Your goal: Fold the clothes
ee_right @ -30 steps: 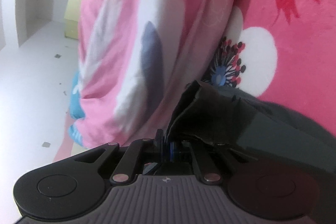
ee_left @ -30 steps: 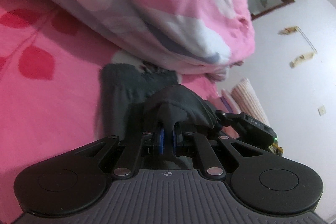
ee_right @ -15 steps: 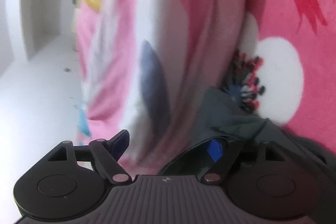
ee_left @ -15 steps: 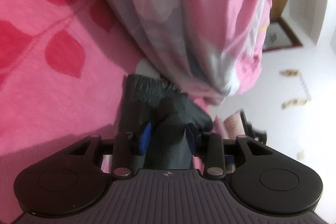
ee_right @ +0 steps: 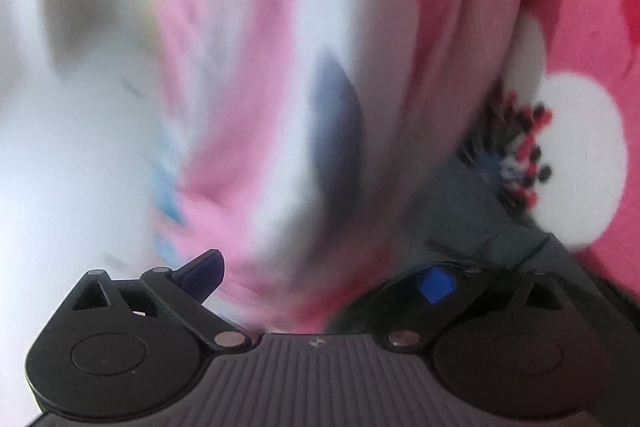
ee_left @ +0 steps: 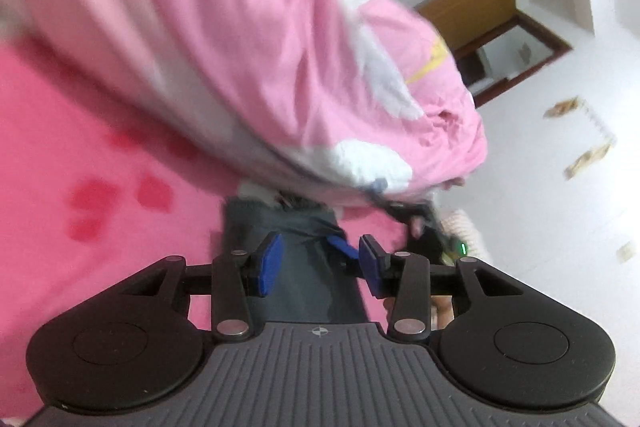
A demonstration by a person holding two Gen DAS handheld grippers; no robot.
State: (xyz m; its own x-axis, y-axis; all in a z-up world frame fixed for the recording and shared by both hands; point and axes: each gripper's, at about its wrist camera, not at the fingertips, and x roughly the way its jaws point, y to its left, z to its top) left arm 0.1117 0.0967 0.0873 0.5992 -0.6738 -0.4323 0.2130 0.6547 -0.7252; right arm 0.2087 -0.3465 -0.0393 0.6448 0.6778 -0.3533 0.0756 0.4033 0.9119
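The left gripper (ee_left: 318, 263) has its jaws parted, having just opened; the blue pads (ee_left: 269, 264) stand clear of the cloth below, gripping nothing. The dark grey garment (ee_left: 296, 267) lies folded into a narrow strip on the pink floral bed cover (ee_left: 80, 155), near the bed's edge. In the left wrist view its long axis runs straight away from the gripper, the far end against the rumpled pink quilt (ee_left: 248, 39). The right gripper (ee_right: 320, 275) has jaws spread wide, just opened further, holding nothing; grey cloth (ee_right: 472, 227) lies by its right finger, whether touching cannot be told. Beyond the quilt are a white floor (ee_left: 552, 187) and a wooden-framed mirror (ee_left: 516, 47).
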